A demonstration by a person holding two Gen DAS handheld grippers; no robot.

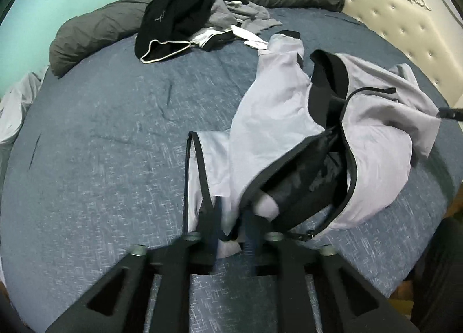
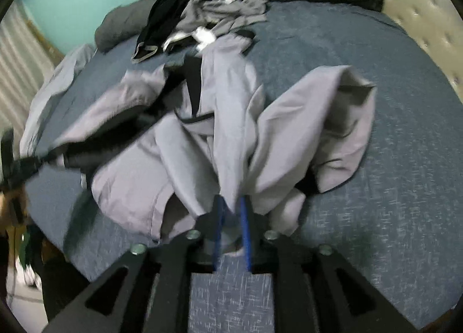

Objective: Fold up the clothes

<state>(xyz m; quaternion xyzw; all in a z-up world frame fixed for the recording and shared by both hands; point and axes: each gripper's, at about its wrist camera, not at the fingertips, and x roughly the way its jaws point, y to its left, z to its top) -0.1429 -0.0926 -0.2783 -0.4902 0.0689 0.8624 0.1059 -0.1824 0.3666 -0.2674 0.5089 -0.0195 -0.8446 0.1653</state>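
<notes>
The left gripper [image 1: 234, 217] points down at the blue bedspread [image 1: 101, 144], its two blue-padded fingers [image 1: 217, 217] parted by a narrow gap. The hem of the pale grey jacket [image 1: 272, 118] lies in that gap — a black-piped edge runs up past the left finger, and a bit of dark trim sits low between the pads. Motion blur hides whether the pads press the cloth or merely flank it, so I cannot tell if this side grips. Beyond the fingertips the jacket spreads away and to the right, its black lining turned outward and a black collar showing at the far side.

The right gripper [image 2: 233, 217] also tilts downward, fingers [image 2: 245, 217] a little apart. A gathered fold of the same jacket [image 2: 303, 118] drapes down into the opening and hangs between the pads; the fabric fans up and outward from the tips, one sleeve lobe rising to the right, the body slumped to the left. Daylight-like gaps show beside the cloth, so the pads look slack around it rather than clamped.

Far beyond both sets of fingers — a pile of black and grey clothes [image 1: 185, 17] rests near a rolled dark duvet [image 1: 95, 29].
</notes>
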